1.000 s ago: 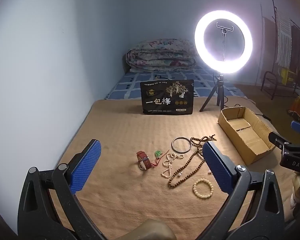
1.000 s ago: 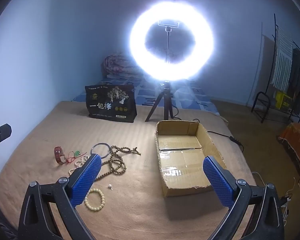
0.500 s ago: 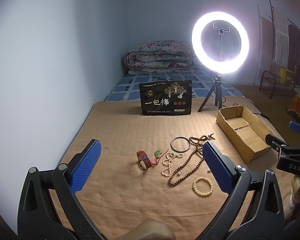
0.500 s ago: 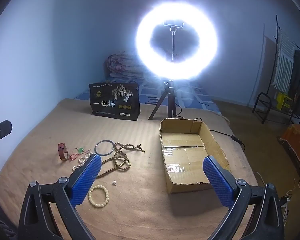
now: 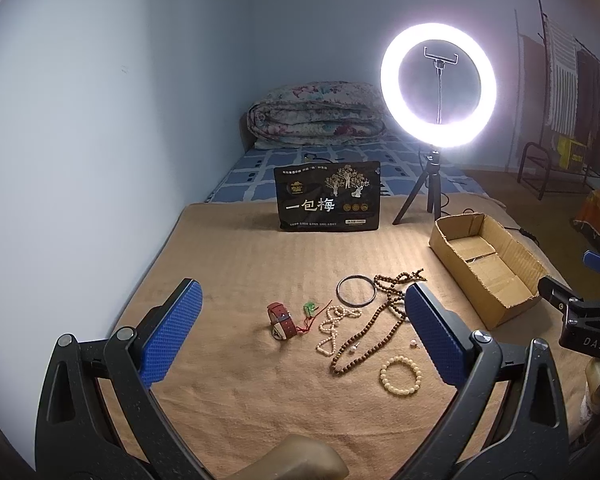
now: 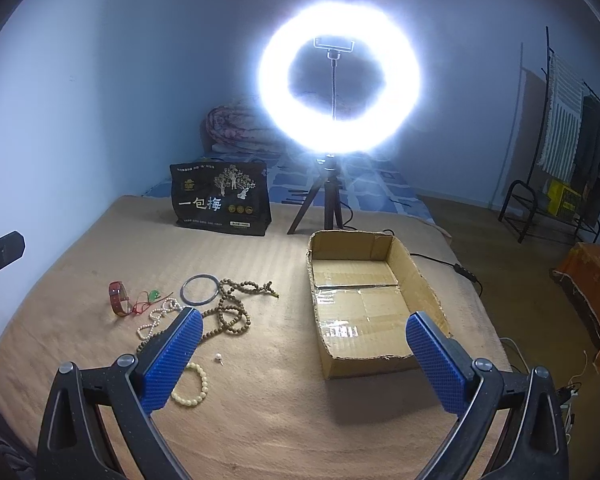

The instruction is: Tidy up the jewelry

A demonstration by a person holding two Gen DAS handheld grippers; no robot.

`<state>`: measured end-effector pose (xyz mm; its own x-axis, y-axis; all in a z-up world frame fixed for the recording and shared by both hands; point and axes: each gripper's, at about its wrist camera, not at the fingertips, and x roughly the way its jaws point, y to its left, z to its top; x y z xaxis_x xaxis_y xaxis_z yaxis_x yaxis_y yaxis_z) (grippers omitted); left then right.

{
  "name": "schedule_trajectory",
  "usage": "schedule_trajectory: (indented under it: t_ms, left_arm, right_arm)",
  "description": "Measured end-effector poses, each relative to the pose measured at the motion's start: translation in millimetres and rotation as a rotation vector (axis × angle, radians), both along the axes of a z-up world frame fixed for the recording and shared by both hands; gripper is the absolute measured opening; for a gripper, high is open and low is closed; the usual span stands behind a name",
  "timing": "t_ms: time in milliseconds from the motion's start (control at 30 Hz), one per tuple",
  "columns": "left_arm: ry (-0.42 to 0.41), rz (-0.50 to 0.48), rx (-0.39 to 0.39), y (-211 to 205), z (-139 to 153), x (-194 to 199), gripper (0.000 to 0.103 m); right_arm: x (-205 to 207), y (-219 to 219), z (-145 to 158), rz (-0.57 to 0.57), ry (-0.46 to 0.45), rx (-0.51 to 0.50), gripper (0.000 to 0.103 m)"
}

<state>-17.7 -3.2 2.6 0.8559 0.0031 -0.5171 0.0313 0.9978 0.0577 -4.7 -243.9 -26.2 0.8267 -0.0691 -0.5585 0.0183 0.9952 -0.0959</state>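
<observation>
Jewelry lies on a tan blanket point(image 5: 240, 264): a red-strapped watch point(image 5: 282, 321), a green pendant on red cord point(image 5: 310, 309), a pearl strand point(image 5: 332, 326), a dark bangle point(image 5: 356, 290), a long brown bead necklace point(image 5: 374, 326), a cream bead bracelet point(image 5: 401, 370) and small pearl earrings point(image 6: 219, 357). An open, empty cardboard box point(image 6: 364, 300) stands to their right. My left gripper point(image 5: 304, 338) is open and empty, held above the jewelry. My right gripper point(image 6: 304, 354) is open and empty, between the jewelry and the box.
A black snack bag point(image 5: 327, 198) stands at the back of the blanket. A lit ring light on a tripod point(image 5: 438, 86) stands beside it. A folded quilt point(image 5: 316, 114) lies behind. A clothes rack point(image 6: 560, 152) stands at the far right. A wall runs along the left.
Both grippers have drifted slightly; the jewelry and box have shifted a little in each view. Nothing was picked up or let go.
</observation>
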Motion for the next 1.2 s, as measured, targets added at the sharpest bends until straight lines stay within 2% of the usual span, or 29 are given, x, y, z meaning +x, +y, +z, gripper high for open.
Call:
schedule_trajectory:
  t_ms: [1200]
  left_arm:
    - [0.025,-0.011,-0.014,-11,-12,9,0.103]
  right_arm:
    - [1,-6,-5,-0.012,0.03,0.021,0.103]
